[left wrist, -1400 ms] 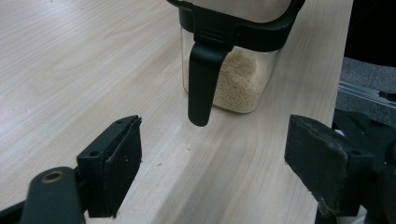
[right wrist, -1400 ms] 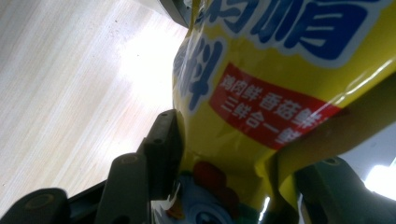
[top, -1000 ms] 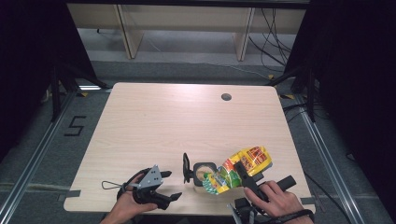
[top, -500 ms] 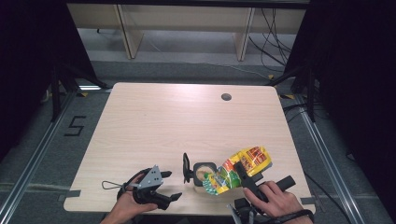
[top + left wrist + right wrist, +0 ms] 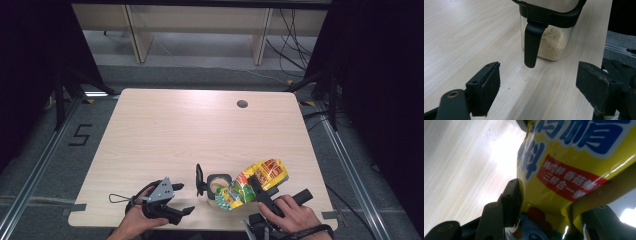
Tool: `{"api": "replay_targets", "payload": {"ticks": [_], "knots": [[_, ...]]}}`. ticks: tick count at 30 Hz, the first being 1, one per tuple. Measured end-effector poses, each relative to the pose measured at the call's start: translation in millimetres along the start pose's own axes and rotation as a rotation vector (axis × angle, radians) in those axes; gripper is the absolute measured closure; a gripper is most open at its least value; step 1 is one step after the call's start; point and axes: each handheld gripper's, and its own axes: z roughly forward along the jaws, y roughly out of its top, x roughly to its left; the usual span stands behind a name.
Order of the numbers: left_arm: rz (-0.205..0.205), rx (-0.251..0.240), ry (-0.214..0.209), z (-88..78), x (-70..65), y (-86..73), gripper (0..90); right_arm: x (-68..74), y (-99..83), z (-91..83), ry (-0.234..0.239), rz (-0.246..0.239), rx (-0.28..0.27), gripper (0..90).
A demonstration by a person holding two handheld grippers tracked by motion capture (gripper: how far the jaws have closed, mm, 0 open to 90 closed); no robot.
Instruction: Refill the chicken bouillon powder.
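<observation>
Tipped over the open container is a yellow seasoning bag, which is clamped between the jaws of the right gripper down near the table's front edge, at roughly 5 o'clock from the table's middle in the high view. From the right gripper view the bag can be seen squeezed between both black jaws, with blue lettering and a red label strip across it, so that grip is pretty clearly a firm one. The bag's mouth looks to be pointed down toward the container, at about 9 o'clock from the right hand, though it can't really be told from up high whether anything is coming out. The container is clear with a black rim and its black lid flipped up at its 9 o'clock side; in the left gripper view a layer of pale granules is seen in the bottom of it and a black tab hangs down the front. The left gripper is held at 7 o'clock from the container, near it but not touching, and its jaws are spread wide with nothing between them except bare tabletop.
</observation>
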Motion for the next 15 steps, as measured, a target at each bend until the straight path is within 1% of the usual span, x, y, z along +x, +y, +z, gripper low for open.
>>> {"api": "replay_targets", "payload": {"ticks": [1, 2, 3, 4, 5, 6, 7, 9, 11, 12, 13, 14, 15], "knots": [[0.007, 0.004, -0.001, -0.5, 0.7, 0.2, 19.2, 0.1, 0.6, 0.2, 0.001, 0.003, -0.003, 52.3], [0.004, 0.001, -0.004, -0.3, 0.7, 0.2, 19.2, 0.9, 0.8, -0.9, 0.001, 0.026, 0.001, 52.3], [0.007, 0.001, -0.005, -0.5, 0.6, 0.1, 19.2, -1.0, 0.4, -0.7, -0.003, 0.009, -0.005, 52.3], [0.007, 0.002, -0.006, -0.5, 0.5, 0.0, 19.2, -2.4, -0.8, -2.4, 0.003, 0.011, 0.008, 52.4], [0.007, 0.002, -0.005, -0.4, 0.5, 0.0, 19.3, -2.5, -1.9, -2.5, -0.010, 0.006, 0.007, 52.3], [0.006, 0.002, -0.005, -0.4, 0.6, 0.1, 19.3, -3.5, -2.9, -2.9, -0.006, 0.007, 0.010, 52.4], [0.005, 0.001, -0.005, -0.4, 0.5, 0.2, 19.3, -3.6, -3.1, -2.9, -0.023, 0.013, 0.012, 52.4], [0.013, 0.006, -0.004, -0.7, 0.7, 0.1, 19.4, -2.6, -2.6, -2.6, -0.006, 0.007, 0.010, 52.4], [0.008, 0.002, -0.004, -0.4, 0.5, 0.1, 19.6, -1.7, -1.1, -1.3, 0.008, 0.010, 0.004, 52.4], [0.007, 0.001, -0.005, -0.4, 0.5, 0.2, 19.6, -0.4, -0.4, -0.7, -0.006, 0.009, 0.002, 52.4], [0.021, 0.004, -0.004, -1.0, 1.5, 0.6, 19.6, -0.5, -0.3, -0.3, -0.006, 0.004, 0.000, 52.4], [0.009, 0.000, -0.006, -0.8, 0.7, 0.4, 19.6, 0.0, -0.9, -0.4, -0.004, 0.033, -0.002, 52.4], [0.002, 0.000, -0.008, -0.8, 0.3, 0.1, 19.6, 0.7, -1.9, -0.4, -0.007, 0.045, -0.003, 52.4]]}}
